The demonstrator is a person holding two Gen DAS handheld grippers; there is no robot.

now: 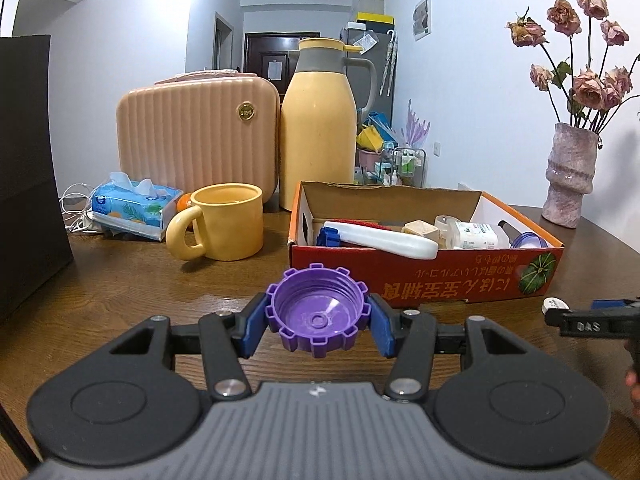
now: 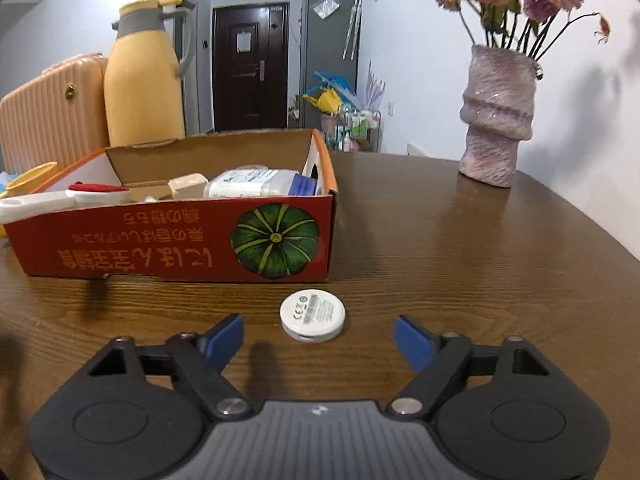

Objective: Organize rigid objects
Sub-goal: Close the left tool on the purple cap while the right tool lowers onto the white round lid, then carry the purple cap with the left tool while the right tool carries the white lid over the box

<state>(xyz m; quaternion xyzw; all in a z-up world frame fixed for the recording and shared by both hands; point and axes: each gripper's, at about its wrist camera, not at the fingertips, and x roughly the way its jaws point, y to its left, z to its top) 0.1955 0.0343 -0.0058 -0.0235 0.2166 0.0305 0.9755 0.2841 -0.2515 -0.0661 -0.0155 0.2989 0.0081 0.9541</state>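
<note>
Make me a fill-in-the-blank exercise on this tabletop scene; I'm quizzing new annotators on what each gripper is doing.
1. The left gripper is shut on a ____ notched cap.
2. The white round disc lies on the table in front of the red ____.
3. The right gripper has jaws that are ____, with nothing held.

Missing words: purple; box; open

Purple notched plastic cap [image 1: 316, 314], hollow side up, held above wooden table. White round plastic disc [image 2: 312, 315], label up, flat on table just before open red cardboard box [image 2: 180, 240] holding assorted items.
</note>
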